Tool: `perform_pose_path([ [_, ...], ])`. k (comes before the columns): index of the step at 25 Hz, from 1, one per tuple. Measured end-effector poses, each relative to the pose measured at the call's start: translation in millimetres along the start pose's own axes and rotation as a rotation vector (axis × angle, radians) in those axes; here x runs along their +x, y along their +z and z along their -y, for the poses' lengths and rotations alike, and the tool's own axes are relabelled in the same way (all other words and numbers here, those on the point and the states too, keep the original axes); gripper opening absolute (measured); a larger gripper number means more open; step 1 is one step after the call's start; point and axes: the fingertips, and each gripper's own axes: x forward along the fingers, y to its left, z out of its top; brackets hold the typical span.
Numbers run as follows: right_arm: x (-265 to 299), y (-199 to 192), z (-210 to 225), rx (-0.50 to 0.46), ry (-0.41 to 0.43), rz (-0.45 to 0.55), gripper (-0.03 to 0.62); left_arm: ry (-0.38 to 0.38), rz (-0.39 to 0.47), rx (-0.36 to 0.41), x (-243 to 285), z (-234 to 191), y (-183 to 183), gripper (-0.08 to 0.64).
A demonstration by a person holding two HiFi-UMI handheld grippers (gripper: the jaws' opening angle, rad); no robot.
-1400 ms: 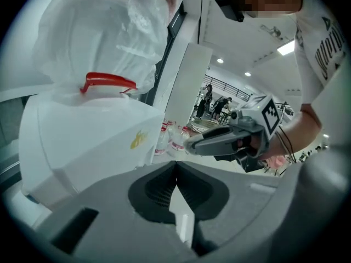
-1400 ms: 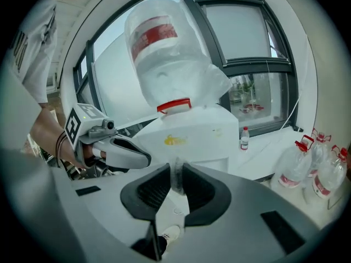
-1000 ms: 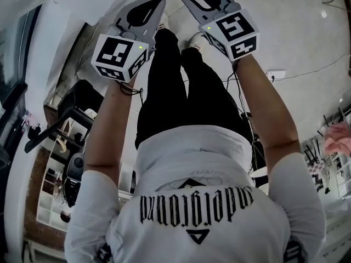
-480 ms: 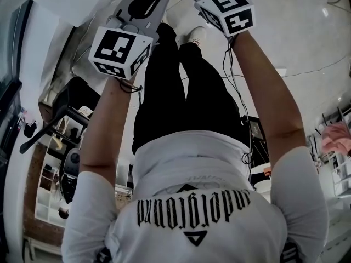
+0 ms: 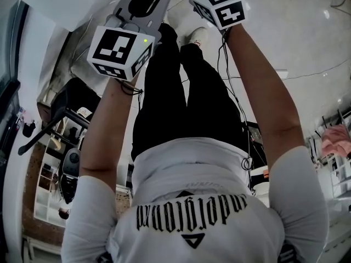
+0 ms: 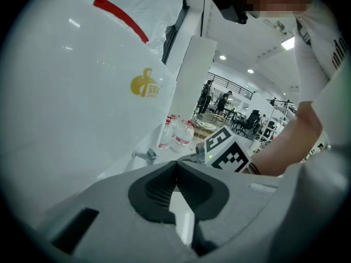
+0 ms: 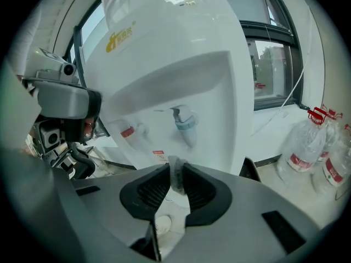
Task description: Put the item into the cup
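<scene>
At the left, close against the white water dispenser (image 6: 82,92): left gripper (image 6: 175,167), jaws pressed together, nothing between them. At the right, facing the dispenser's taps: right gripper (image 7: 175,174), jaws nearly together, pinching what I take to be the item (image 7: 176,181). Risk: the hold is narrow, and a squeeze or jolt could buckle the piece or let it slip. Item: thin, pale, translucent, its top edge standing just above the pads. No cup in sight.

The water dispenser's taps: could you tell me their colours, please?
One red tap and one blue tap; the right gripper view shows them best.
</scene>
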Motion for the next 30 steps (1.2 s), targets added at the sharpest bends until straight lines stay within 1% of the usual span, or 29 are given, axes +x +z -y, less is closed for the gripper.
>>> perform_pose_path([
  [5,18,-4,0,0.011,-0.001,0.003,0.066,0.001,-0.005,-0.010,1,-4,-7,0.015],
  [10,30,-4,4,0.019,-0.006,-0.008,0.066,0.014,-0.005,-0.021,4,-11,-4,0.015],
  [14,34,-5,11,0.035,-0.028,-0.016,0.066,0.010,-0.003,-0.024,5,-10,-1,0.015],
  [19,38,-4,12,0.054,-0.028,-0.015,0.066,0.007,-0.004,-0.036,6,-10,-1,0.015],
  [24,40,-5,12,0.056,-0.046,-0.016,0.067,-0.001,-0.003,-0.043,2,-11,-2,0.015],
  [30,36,-12,17,0.058,-0.044,-0.015,0.067,-0.005,-0.010,-0.046,5,-9,-6,0.015],
])
